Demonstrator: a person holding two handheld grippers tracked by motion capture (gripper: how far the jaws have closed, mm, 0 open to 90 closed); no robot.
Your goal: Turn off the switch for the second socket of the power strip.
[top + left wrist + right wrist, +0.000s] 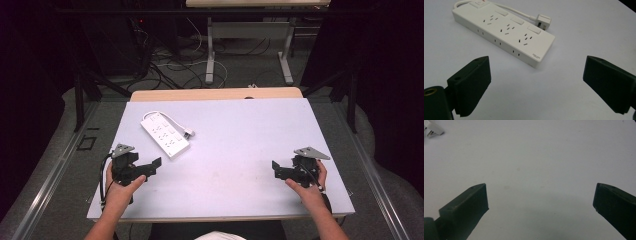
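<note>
dark room, cables on the floor beyond a white table [225,150]. power strip [165,135] lies flat and slantwise on the table's left half, cord looped behind it, its plug [188,133] resting loose on the table just beside the strip, not in any socket. left gripper [150,166] sits near the strip's near end, jaws spread wide, nothing between them; its own view shows the strip [504,32] ahead and untouched. right gripper [278,169] rests well apart on the right side, jaws likewise wide and empty over bare table. judgement: work not yet begun; reach, grasp and any plugging all remain.
</note>
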